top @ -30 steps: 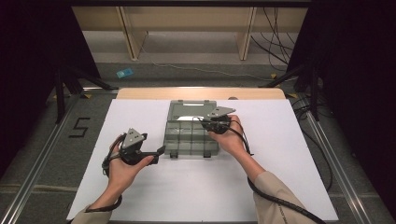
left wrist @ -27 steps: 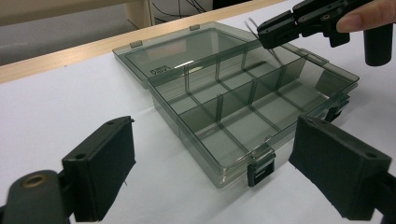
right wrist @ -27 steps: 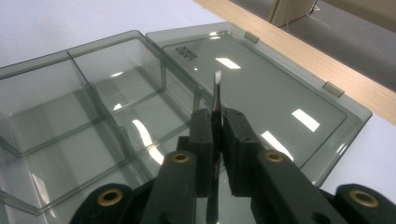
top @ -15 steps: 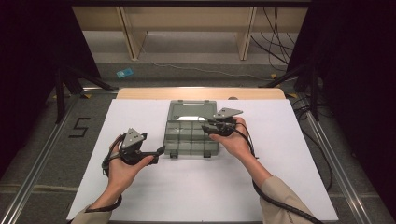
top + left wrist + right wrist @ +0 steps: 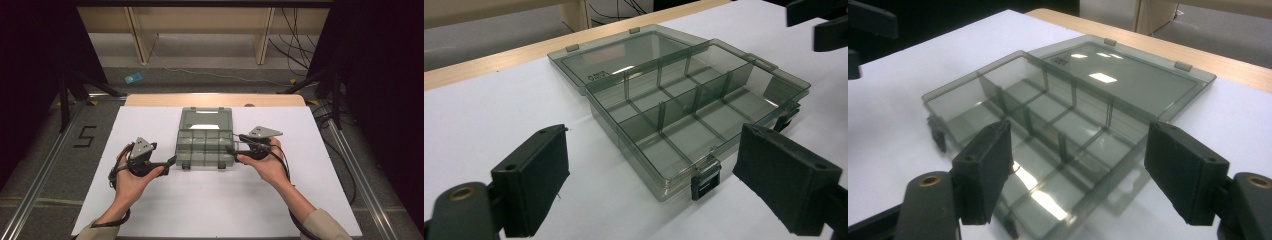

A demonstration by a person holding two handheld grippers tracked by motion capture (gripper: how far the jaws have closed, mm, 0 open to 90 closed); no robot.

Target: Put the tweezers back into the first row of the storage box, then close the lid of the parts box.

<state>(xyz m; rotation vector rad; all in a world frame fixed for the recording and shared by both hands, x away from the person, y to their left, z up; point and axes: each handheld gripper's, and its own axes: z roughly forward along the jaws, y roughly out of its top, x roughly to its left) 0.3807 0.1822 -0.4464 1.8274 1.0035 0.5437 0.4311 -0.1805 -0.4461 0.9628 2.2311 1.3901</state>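
Note:
A smoky clear plastic organizer box [image 5: 205,146] lies open mid-table, its lid [image 5: 206,119] flat behind it and its compartments [image 5: 684,112] bare. My left gripper [image 5: 170,162] sits at the box's front left corner, open, with a black latch [image 5: 704,181] in line with the gap [image 5: 659,180]. My right gripper [image 5: 231,148] is at the box's right side. Its jaws have just been opening and stand wide [image 5: 1088,170]; the box's near corner [image 5: 1068,200] lies in the gap, and the pads [image 5: 1188,175] do not touch it.
A white sheet [image 5: 150,210] covers the table, with a wooden edge [image 5: 150,100] at the back. Metal rails [image 5: 45,170] run along both sides. A "5" [image 5: 86,136] and a blue scrap [image 5: 133,78] mark the floor. Cables [image 5: 345,170] trail at the right.
My right hand has moved right and toward the person, from over the box's back right part to its right side. The left hand and the box have stayed put.

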